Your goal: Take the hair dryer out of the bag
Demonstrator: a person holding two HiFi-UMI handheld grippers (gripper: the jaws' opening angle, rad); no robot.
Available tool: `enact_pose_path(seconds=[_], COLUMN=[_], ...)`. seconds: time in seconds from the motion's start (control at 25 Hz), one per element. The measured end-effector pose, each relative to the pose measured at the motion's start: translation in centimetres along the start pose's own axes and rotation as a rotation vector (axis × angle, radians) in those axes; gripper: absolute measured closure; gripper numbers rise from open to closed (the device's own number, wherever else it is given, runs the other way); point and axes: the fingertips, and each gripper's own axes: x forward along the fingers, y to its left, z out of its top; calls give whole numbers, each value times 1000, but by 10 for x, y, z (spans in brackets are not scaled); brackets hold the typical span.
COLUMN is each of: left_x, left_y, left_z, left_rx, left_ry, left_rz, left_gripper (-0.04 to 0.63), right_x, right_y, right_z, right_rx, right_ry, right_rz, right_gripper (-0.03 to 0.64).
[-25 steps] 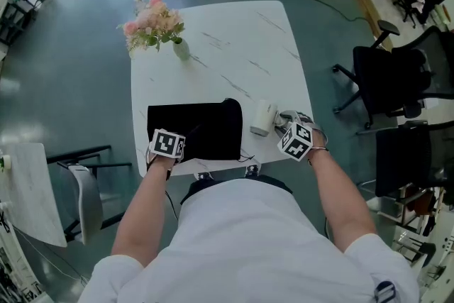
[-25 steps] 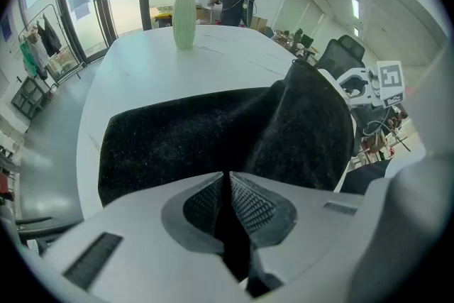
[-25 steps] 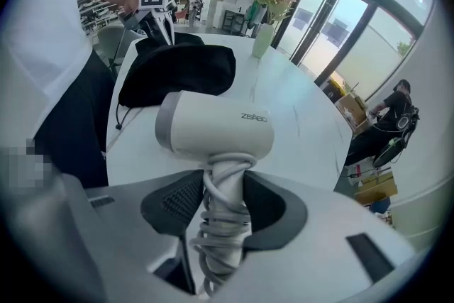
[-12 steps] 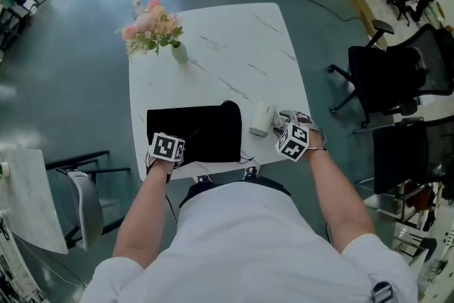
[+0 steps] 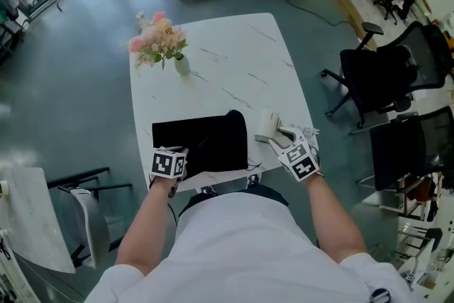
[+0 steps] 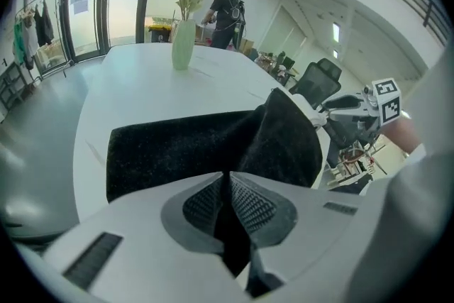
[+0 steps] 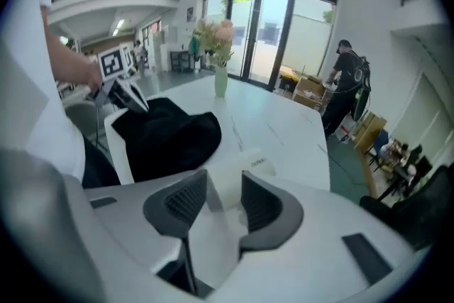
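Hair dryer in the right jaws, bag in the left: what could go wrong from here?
1. The right gripper has just been closing its jaws on one end of the smooth white hair dryer; it could slip or swing.
2. The left gripper pinches the black bag at the table edge; a pull could drag it off.

The bag [image 6: 177, 149] is looking like soft black cloth — matt, faintly speckled, catching no shine. The hair dryer [image 5: 267, 125] is showing a smooth white plastic shell. The table [image 5: 227, 60] is gleaming lightly, a smooth white top with thin grey veins like marble. The left gripper [image 6: 228, 177] is wearing matt pale-grey plastic, its pads [image 6: 252, 206] dark and finely ribbed — and the floor [image 5: 85, 96] is shining a dull grey-green.
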Motion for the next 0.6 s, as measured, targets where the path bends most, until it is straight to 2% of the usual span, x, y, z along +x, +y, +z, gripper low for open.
enact_pose_path(seconds=[0.08, 0.2, 0.28, 0.4, 0.52, 0.6], left_x=[-8, -19, -25, -30, -35, -40], left_y=[-2, -4, -4, -8, -20, -33], left_z=[2, 5, 5, 0, -3, -4], left_rx=[18, 47, 84, 146, 199, 206], left_ry=[-18, -38, -38, -24, -21, -39], left_rz=[-33, -71, -82, -100, -112, -124], left_gripper=[554, 560, 574, 578, 578, 578], right_x=[-3, -5, -7, -11, -14, -17], right_y=[26, 61, 78, 94, 103, 109], right_z=[15, 28, 34, 40, 36, 34], right_rx=[120, 239, 278, 306, 284, 259], right_ry=[-93, -164, -190, -200, -147, -126], right_rz=[50, 127, 150, 139, 113, 119], right_gripper=[528, 592, 600, 600, 601, 601])
